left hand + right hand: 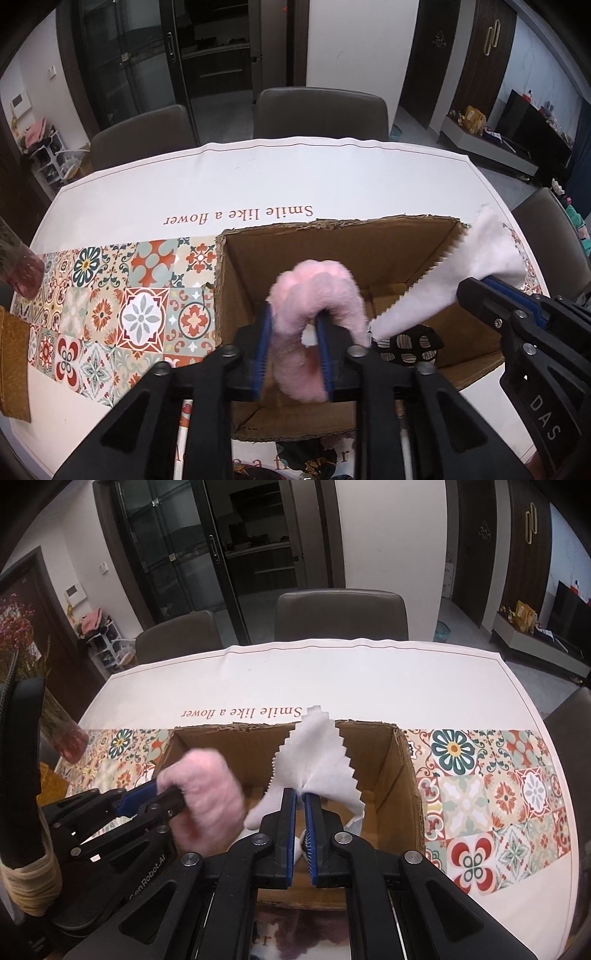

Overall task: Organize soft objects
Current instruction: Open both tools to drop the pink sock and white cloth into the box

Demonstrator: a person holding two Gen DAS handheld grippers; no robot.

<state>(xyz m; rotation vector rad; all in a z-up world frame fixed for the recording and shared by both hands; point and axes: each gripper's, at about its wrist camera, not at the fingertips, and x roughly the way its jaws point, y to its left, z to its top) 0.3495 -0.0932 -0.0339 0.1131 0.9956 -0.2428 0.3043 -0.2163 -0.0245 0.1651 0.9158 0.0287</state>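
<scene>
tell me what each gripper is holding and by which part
Left gripper: the pink fluffy ring, one pad inside its loop. Right gripper: the white cloth, pinched at a bunched middle.

Grey-brown chairs [341, 614] stood along the far edge of the tabletop [332, 672]. Behind the chairs rose a white wall [391, 531], dark glass-door cabinets [166, 554] to its left, a dark wooden door [528, 539] to its right.

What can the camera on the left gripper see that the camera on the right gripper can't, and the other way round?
Only the left view shows a black patterned item inside the cardboard box. Only the right view shows the dried red flowers at far left. Both show the box, the left gripper around a pink fluffy item, the right gripper pinching a white cloth, and the tiled tablecloth.
</scene>
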